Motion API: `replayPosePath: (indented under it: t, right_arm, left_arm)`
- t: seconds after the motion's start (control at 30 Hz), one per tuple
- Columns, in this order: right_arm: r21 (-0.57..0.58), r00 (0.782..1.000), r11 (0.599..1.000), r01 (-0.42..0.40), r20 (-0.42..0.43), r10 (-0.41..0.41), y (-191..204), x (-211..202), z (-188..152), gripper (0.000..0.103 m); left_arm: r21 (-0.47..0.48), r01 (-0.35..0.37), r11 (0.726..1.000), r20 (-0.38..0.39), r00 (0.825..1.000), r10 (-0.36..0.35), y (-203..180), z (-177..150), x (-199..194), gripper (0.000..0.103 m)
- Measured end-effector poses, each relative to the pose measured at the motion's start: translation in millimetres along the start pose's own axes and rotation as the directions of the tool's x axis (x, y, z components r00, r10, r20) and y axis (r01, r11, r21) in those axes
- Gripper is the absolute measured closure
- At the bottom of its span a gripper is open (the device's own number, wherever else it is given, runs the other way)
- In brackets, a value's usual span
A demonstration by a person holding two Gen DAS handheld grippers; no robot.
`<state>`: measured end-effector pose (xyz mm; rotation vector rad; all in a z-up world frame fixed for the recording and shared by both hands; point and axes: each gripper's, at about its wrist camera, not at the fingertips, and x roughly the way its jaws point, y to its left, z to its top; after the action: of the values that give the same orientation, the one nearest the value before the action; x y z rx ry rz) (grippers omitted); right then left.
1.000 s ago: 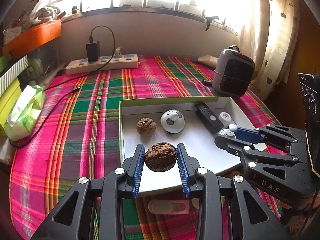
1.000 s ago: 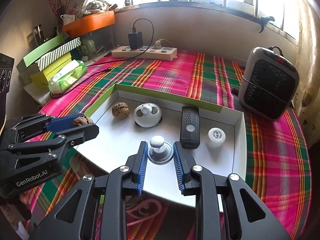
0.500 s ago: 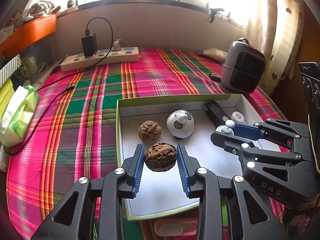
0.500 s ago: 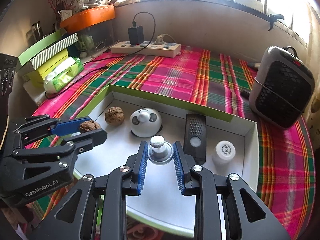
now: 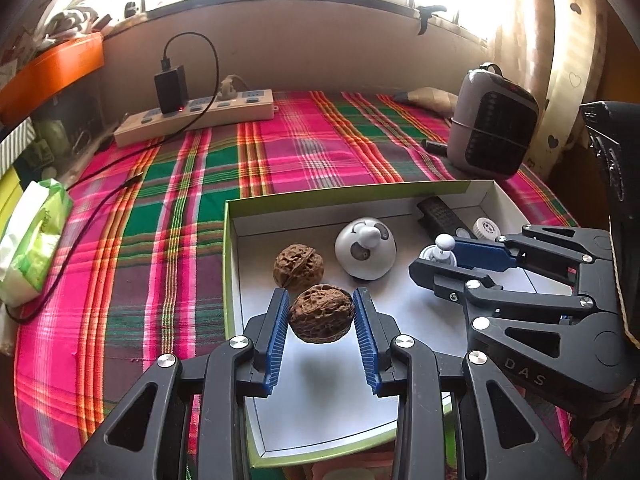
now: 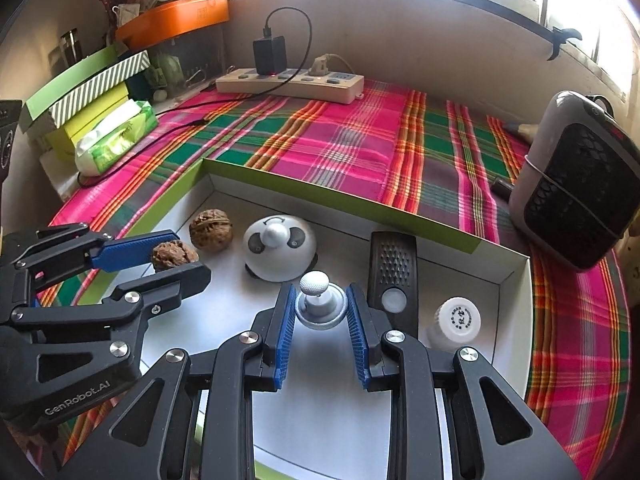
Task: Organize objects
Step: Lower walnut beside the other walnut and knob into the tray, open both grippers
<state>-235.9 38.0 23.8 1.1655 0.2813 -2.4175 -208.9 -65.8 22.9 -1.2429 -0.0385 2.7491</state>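
My left gripper (image 5: 321, 312) is shut on a brown walnut (image 5: 321, 313), held above the white floor of a green-rimmed box (image 5: 344, 197); the same walnut (image 6: 173, 254) shows in the right wrist view. A second walnut (image 5: 298, 266) lies in the box just beyond it. My right gripper (image 6: 321, 307) is shut on a small silver ball-topped knob (image 6: 319, 300), also over the box floor, to the right of the left gripper. A white domed panda-faced gadget (image 6: 279, 247), a black remote (image 6: 393, 272) and a small white bottle (image 6: 456, 320) rest inside the box.
The box sits on a pink and green plaid cloth (image 5: 168, 208). A power strip with a black charger (image 5: 192, 114) lies at the back, a grey heater (image 5: 492, 132) at the right, a tissue pack (image 5: 32, 232) and stacked boxes (image 6: 80, 100) at the left.
Both grippers have moved forward and slightly down over the box, so the box contents appear closer. Each still holds its object; the held walnut is now close to the walnut lying in the box.
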Motion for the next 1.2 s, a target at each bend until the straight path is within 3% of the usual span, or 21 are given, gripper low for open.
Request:
replayPosePath:
  t: [1.2]
  right_arm:
    - [-0.057, 1.000, 0.998, 0.018, 0.008, -0.018, 6.6, 6.4, 3.9, 0.076]
  left_arm:
    - [0.048, -0.032, 0.998, -0.015, 0.999, 0.033, -8.4, -2.2, 8.3, 0.072]
